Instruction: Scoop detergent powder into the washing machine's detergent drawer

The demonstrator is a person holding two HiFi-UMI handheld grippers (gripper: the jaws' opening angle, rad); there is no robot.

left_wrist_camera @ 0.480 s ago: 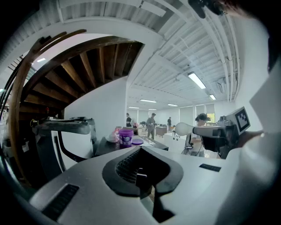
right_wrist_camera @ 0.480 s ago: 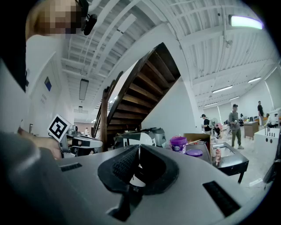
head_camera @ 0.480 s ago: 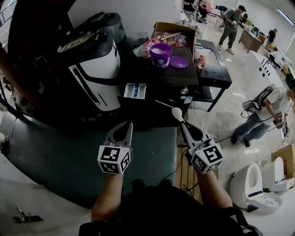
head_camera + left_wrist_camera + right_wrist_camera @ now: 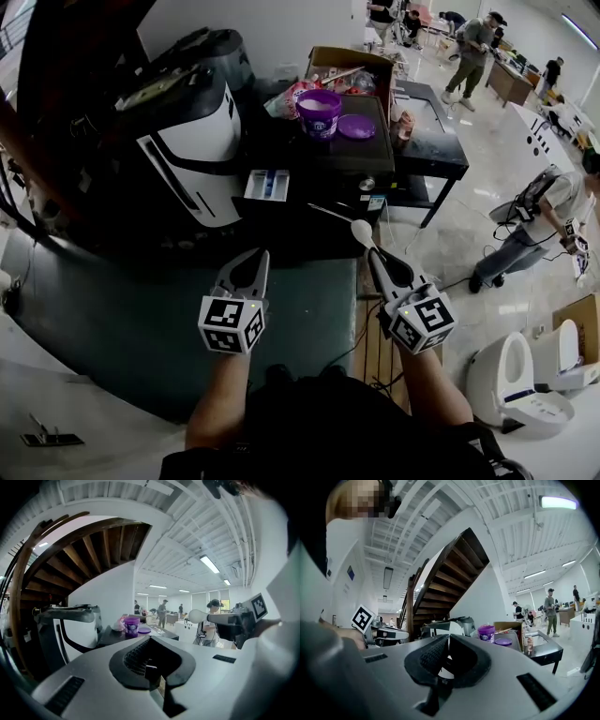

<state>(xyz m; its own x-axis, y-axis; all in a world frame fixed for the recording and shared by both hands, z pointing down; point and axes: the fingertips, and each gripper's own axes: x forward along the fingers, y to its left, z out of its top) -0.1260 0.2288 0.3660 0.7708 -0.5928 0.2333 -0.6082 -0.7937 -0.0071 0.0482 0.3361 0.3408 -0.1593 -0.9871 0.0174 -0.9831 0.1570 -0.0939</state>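
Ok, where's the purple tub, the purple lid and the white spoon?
purple tub (image 4: pixel 320 122), head view, on its front wall.
purple lid (image 4: pixel 356 127), head view, middle of its top.
white spoon (image 4: pixel 361 231), head view, on its round bowl.

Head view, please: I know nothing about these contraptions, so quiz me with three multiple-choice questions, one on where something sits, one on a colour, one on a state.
1. Where is the purple lid relative to the purple tub? A on top of it; B beside it; C under it.
2. What colour is the scoop in the right gripper? A white; B red; C black.
3. How is the detergent drawer? A shut; B lying on the floor; C pulled open.

Answers: 1 B, the lid lies flat next to the open tub. 2 A, its round bowl shows white beyond the gripper's tips. 3 C, it juts out with its compartments showing.
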